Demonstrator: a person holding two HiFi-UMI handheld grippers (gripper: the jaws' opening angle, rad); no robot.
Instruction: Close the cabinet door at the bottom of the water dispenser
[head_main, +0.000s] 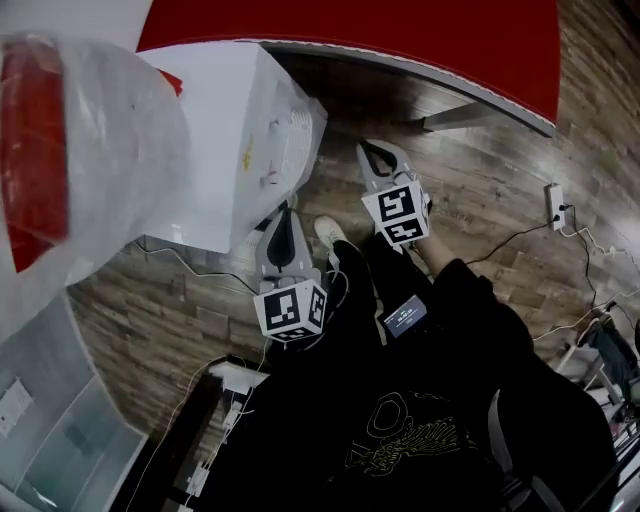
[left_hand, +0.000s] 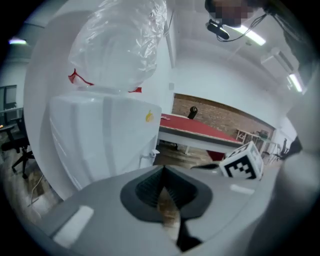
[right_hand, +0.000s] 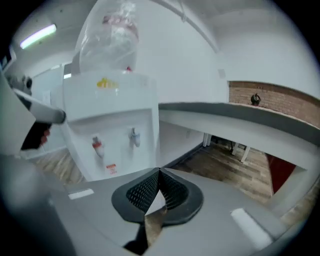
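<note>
The white water dispenser (head_main: 225, 140) stands at the upper left of the head view, its bottle wrapped in clear plastic (head_main: 90, 150). In the right gripper view I see its front with the red and blue taps (right_hand: 114, 142); the lower cabinet and its door are hidden behind the gripper body. My left gripper (head_main: 284, 212) hangs just in front of the dispenser's near corner, shut and empty. My right gripper (head_main: 374, 152) is farther right, beside the dispenser, also shut with nothing between its pads. The left gripper view shows the dispenser's side (left_hand: 105, 135) and the right gripper's marker cube (left_hand: 242, 162).
A red-topped table (head_main: 420, 35) runs along the wall behind the dispenser. A power strip (head_main: 555, 205) with trailing cables lies on the wooden floor at the right. My shoe (head_main: 328, 232) is between the grippers. A pale cabinet (head_main: 50, 420) stands at the lower left.
</note>
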